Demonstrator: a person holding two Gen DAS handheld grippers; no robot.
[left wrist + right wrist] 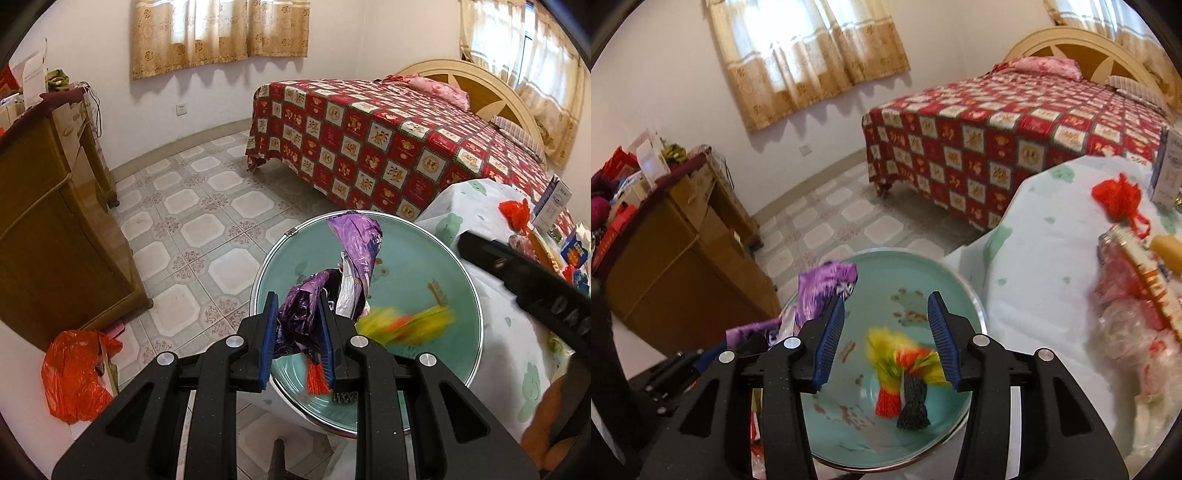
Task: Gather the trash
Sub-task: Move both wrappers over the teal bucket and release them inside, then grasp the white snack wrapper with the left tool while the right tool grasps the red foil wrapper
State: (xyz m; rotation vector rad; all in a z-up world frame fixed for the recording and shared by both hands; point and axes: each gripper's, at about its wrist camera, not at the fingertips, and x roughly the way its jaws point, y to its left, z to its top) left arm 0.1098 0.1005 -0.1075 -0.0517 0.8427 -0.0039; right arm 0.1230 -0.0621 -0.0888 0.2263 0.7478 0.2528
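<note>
My left gripper (297,341) is shut on a crumpled purple wrapper (352,258) and holds it over a round teal basin (406,254). The wrapper also shows in the right wrist view (827,284). My right gripper (886,339) is open above the basin (942,284). A yellow and orange wrapper (905,360), blurred, is in the basin between and below its fingers. It also shows in the left wrist view (406,323). A small red piece (886,402) and a dark grey piece (914,406) lie in the basin.
A table with a white and green cloth (1045,266) stands to the right, holding a red plastic bag (1119,195), boxes and packets. A red patterned bed (388,140) stands behind. A brown cabinet (48,221) is at left, with an orange bag (74,373) on the floor.
</note>
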